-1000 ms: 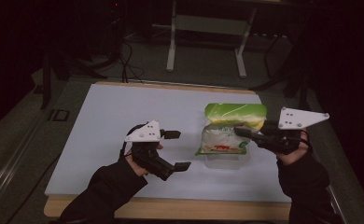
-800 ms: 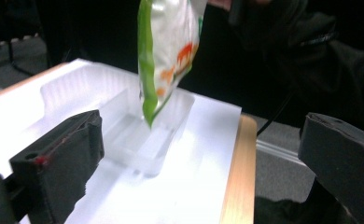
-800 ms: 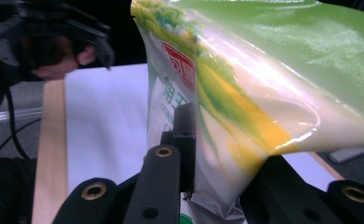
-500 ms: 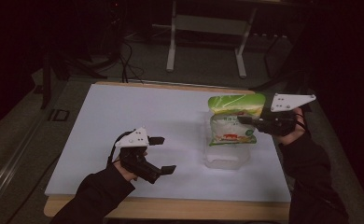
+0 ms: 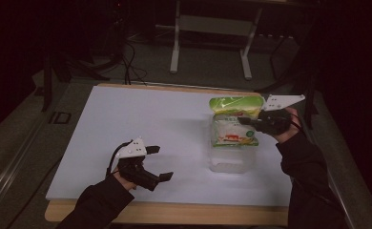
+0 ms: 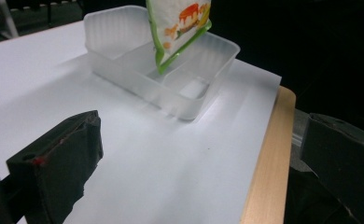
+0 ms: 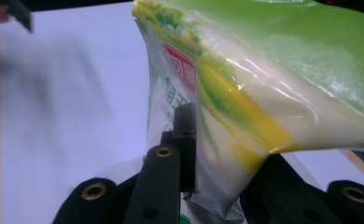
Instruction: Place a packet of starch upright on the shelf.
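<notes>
**A:** Looking down from the high view, what is on the counter (image 5: pixel 141 124)?

**B:** White sheet over a wood-edged top. The right tool (image 5: pixel 245 121) pinches a green and white snack bag (image 5: pixel 233 125) by its side, holding it upright above a clear plastic container (image 5: pixel 232 160) near the front right. The left tool (image 5: pixel 159 162) hovers low at the front left, jaws spread, gripping nothing. Beyond the counter, the room is dark, with metal table legs and cables on the floor.

**A:** And the left gripper view?

**B:** Two black jaws stand wide apart at the bottom. Ahead, the container (image 6: pixel 171 79) shows ribbed walls and a divider; the bag's lower corner (image 6: pixel 178 35) hangs into it, just above the floor of one compartment. The wooden counter edge (image 6: pixel 269 158) runs at the right.

**A:** The right gripper view?

**B:** Glossy film of the bag (image 7: pixel 245 88) bulges between the jaws, pressed tight. I judge it light, soft, crinkly and slippery, its contents possibly crushable. A grip on the flat sealed edge looks safest.
</notes>
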